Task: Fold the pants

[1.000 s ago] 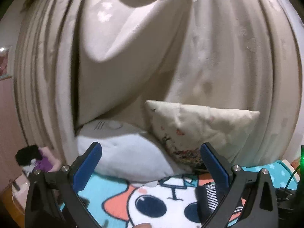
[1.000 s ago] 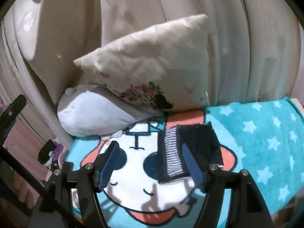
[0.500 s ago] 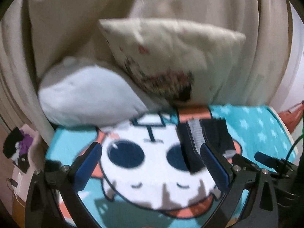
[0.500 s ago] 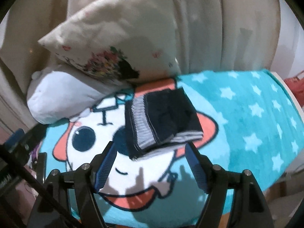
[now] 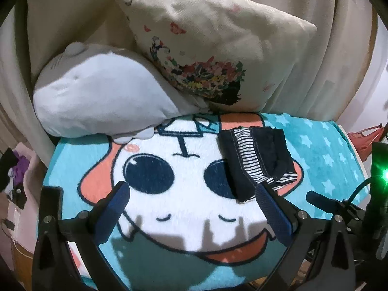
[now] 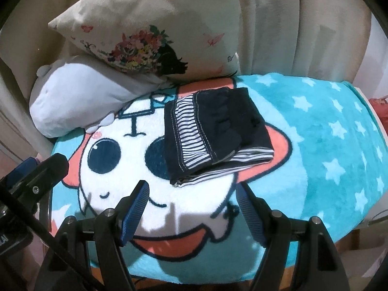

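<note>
Left wrist view looks down on a teal blanket with white stars and a big cartoon face, where the pants lie folded into a compact dark navy bundle with a striped lining showing along one edge. The bundle sits over the face's right eye, just ahead of the left gripper, whose blue-padded fingers stand wide apart with nothing between them. From the right wrist view, the pants lie just beyond the right gripper, its fingers also spread wide and empty above the blanket. Behind the bundle a floral pillow leans over a white plush cushion, both against a cream curtain.
</note>
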Tool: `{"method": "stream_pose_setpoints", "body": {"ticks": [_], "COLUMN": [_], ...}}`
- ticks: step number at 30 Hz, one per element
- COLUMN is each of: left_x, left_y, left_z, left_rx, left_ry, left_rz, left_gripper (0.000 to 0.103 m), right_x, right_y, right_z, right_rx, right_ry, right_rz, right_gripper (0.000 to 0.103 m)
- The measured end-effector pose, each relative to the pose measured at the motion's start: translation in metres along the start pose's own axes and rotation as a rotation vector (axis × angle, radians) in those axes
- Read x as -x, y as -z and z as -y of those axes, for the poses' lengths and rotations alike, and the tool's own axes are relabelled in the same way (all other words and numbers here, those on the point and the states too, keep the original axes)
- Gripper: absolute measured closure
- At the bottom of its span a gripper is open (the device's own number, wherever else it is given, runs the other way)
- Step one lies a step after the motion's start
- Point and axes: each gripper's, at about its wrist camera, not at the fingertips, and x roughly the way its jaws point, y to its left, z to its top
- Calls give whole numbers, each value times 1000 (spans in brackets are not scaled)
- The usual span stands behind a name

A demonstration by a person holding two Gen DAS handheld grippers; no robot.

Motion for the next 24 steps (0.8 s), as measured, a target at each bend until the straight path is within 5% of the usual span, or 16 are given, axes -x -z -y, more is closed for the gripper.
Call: {"method": "stream_pose_setpoints", "body": {"ticks": [24], "left_x": [-35], "left_y": [8], "left_z": [-18], "left_rx": [75], "left_ry": [79], "left_rz": [-153], "left_gripper": [0], "right_x": [-25], "right_y": [-1], "right_z": [-2], "right_rx": [-29], "right_ry": [38], "right_rz": [-77], "right_gripper": [23]}}
